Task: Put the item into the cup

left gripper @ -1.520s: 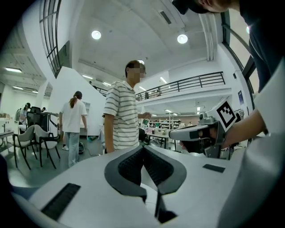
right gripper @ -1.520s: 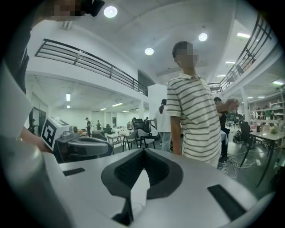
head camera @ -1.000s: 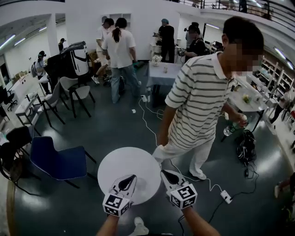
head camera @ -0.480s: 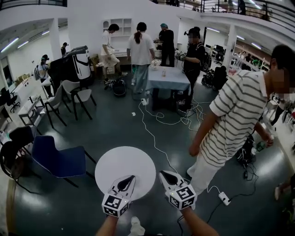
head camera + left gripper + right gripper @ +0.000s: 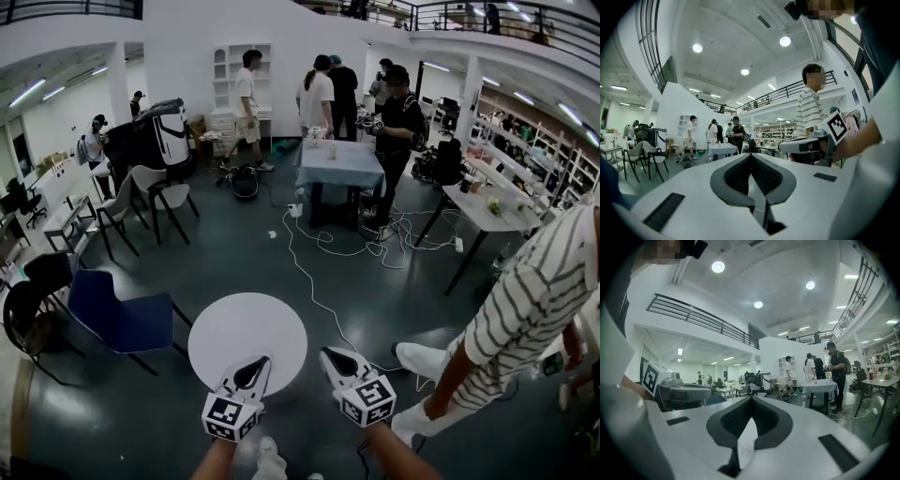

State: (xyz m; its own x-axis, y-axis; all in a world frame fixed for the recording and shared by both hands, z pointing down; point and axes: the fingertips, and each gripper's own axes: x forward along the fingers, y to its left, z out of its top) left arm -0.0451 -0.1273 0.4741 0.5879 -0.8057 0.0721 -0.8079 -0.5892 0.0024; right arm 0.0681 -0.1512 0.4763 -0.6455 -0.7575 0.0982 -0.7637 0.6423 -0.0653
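No cup and no loose item show in any view. My left gripper is held over the near edge of a round white table, jaws shut with nothing between them. My right gripper hovers just off the table's right edge, also shut and empty. In the left gripper view the left gripper points level into the room, with the right gripper beside it. The right gripper view shows the right gripper closed to a seam, and the left gripper at its left.
A person in a striped shirt stands close at the right. A blue chair sits left of the table. White cables trail across the dark floor. Further back stand a cloth-covered table, several people and chairs.
The person in the striped shirt has walked from behind the table off to the right. Both grippers stay shut in about the same place.
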